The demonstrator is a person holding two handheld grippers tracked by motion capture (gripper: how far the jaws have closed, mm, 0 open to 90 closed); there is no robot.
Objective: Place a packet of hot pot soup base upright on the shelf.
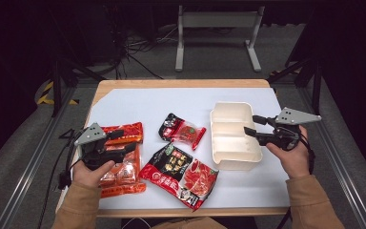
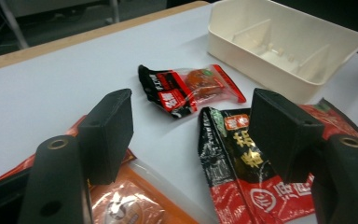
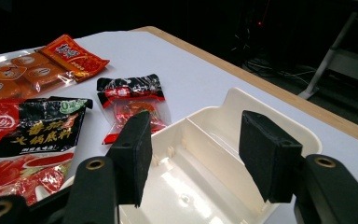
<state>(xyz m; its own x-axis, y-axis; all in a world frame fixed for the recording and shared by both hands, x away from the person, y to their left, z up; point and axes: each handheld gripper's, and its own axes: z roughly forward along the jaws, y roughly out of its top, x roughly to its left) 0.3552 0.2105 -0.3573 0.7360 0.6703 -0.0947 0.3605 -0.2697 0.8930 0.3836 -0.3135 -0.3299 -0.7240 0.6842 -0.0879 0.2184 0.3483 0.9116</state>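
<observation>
The left tongs (image 1: 124, 141) stand apart with nothing between them, over the orange sauce packet (image 1: 124, 164) at the table's (image 1: 138, 102) 8 o'clock. The right tongs (image 1: 250, 125) gape too, hovering over the cream divided tray (image 1: 231, 133) at 3 o'clock.

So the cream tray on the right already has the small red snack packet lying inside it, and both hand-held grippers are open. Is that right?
Not quite. The cream tray is empty; the small red snack packet lies on the table beside it, as the high view shows. The left hand-held gripper and right hand-held gripper are open.
</observation>
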